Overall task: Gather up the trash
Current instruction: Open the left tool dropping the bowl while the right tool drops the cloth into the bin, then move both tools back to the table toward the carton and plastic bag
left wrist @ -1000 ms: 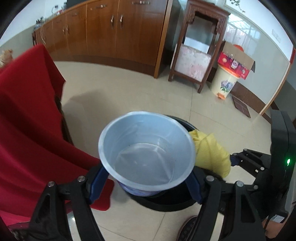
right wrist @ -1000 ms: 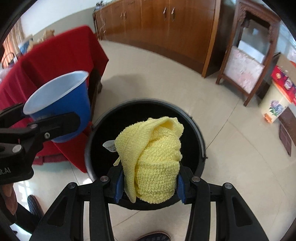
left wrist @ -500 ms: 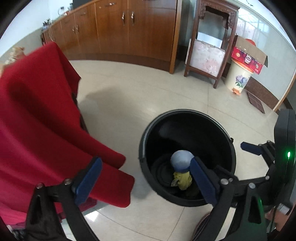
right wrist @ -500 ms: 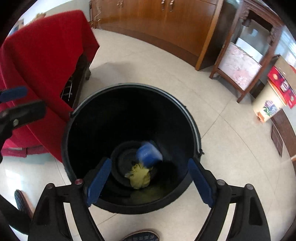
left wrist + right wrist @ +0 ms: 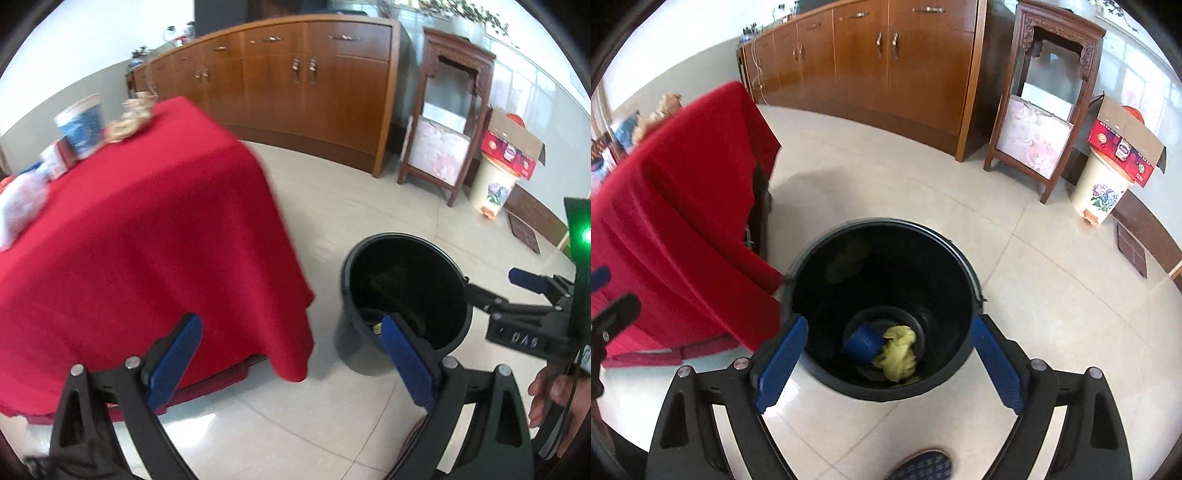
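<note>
Left tool [image 5: 291, 347]: blue pads spread wide apart, nothing between them; it hangs over the floor between the bench and the bin.
Right tool [image 5: 886, 354]: pads wide apart, empty, poised above the near rim of the bin; a hand grips its body at the right edge of the left wrist view.
Black bin [image 5: 964, 266]: stands upright on the tiled floor [image 5: 1052, 295], just beside the hanging corner of the red cloth.
Blue cup [image 5: 862, 341]: lies on its side at the bottom of the bin.
Yellow cloth [image 5: 899, 354]: crumpled at the bottom of the bin, touching the cup on its right.
Bench [image 5: 147, 229]: draped in the red cloth; at its far end stand a blue-patterned cup [image 5: 82, 129], a tan blurred object and some small packets.
Around: wooden cabinets [image 5: 295, 81] along the wall, a carved wooden stand [image 5: 1041, 103], a cream floral bin [image 5: 1099, 195] with an open red carton [image 5: 1123, 147] on top.
Near edge: a blue patterned shoe [image 5: 923, 467] on the floor below the right tool.
</note>
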Motion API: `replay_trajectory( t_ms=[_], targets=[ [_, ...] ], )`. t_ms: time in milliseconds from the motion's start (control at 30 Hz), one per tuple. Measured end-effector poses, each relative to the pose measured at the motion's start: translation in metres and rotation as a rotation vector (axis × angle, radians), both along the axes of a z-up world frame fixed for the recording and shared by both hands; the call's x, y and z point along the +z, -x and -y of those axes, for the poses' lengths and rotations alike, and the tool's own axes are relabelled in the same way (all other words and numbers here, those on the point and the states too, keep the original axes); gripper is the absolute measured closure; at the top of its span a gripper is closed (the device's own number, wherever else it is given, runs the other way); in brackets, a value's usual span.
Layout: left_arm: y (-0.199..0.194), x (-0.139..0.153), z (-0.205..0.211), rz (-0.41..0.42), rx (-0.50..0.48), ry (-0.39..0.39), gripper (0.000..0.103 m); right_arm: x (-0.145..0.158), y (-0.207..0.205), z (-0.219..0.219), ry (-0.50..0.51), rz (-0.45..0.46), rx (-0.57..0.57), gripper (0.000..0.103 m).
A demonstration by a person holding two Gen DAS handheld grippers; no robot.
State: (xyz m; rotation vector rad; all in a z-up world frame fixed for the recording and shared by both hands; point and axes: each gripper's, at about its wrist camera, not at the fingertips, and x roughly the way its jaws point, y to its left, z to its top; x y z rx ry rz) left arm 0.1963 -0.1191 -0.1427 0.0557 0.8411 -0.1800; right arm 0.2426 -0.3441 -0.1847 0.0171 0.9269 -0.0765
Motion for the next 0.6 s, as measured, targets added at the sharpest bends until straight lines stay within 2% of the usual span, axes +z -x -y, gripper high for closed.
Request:
replay_trajectory(
  t_ms=[300, 600],
  targets=[
    [0.029, 0.031, -0.082, 0.087, 0.195, 0.026, 0.005, 0.049, 0.013, -0.078, -0.064, 0.119, 0.102, 0.011],
    [0.061, 0.061, -0.156, 0.167, 0.335, 0.052, 0.005, 0.105, 0.032, -0.167, -0.128, 0.258, 0.255, 0.011]
  ],
)
